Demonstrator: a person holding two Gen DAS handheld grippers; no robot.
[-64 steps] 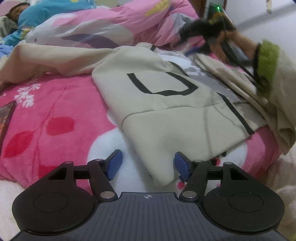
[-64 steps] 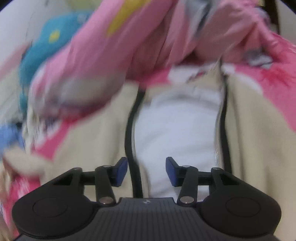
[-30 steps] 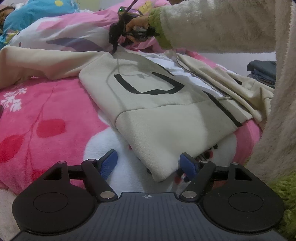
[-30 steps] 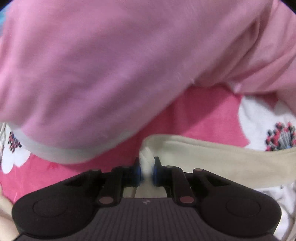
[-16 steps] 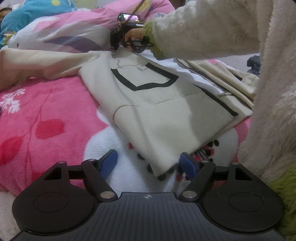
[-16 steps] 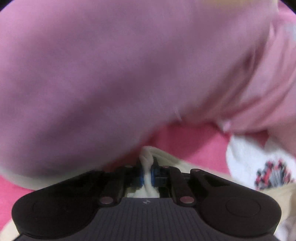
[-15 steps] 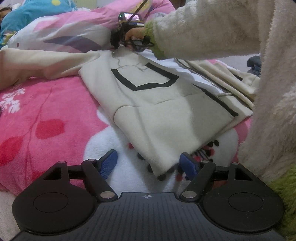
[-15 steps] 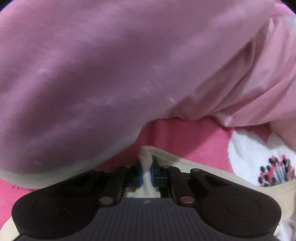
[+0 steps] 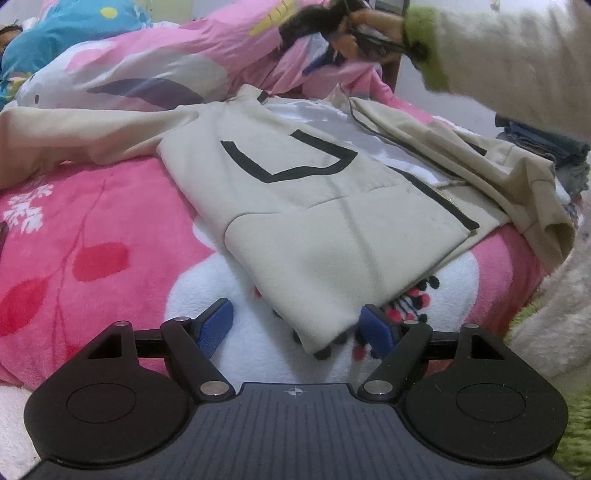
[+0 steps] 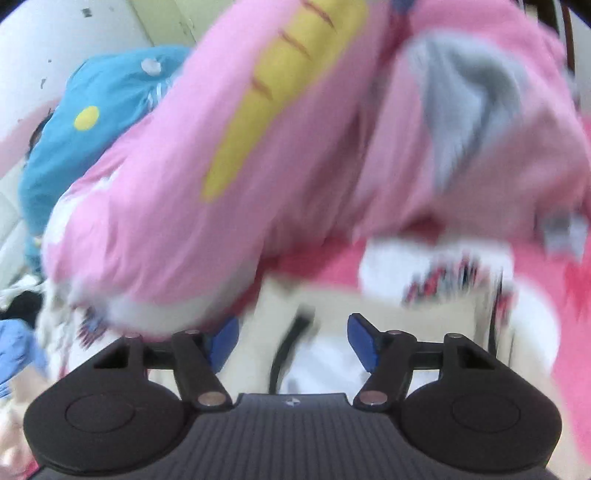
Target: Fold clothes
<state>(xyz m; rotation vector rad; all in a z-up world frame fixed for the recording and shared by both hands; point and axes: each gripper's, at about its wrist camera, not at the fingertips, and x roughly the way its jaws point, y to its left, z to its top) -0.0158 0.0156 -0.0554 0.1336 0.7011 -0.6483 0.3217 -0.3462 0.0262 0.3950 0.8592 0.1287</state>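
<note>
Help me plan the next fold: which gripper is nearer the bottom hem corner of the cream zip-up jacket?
Left. The left gripper sits open astride the hem corner of the cream jacket; the right gripper, jaws opening and empty, is raised beyond the collar.

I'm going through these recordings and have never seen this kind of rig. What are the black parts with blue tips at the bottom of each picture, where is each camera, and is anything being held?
No robot here: a person holds a hand tool in each hand, each ending in a two-fingered claw with blue pads, with a camera looking forward along it.

The left wrist view shows the left claw, open and empty, hovering by the near corner of a cream jacket spread on a pink flowered blanket. A crumpled pink quilt lies behind. At top right, the person's fuzzy cream sleeve reaches out with the other tool.

The right wrist view is blurred by motion. The right claw is opening, with nothing pinched between its pads; cream cloth lies below, the quilt beyond.
</note>
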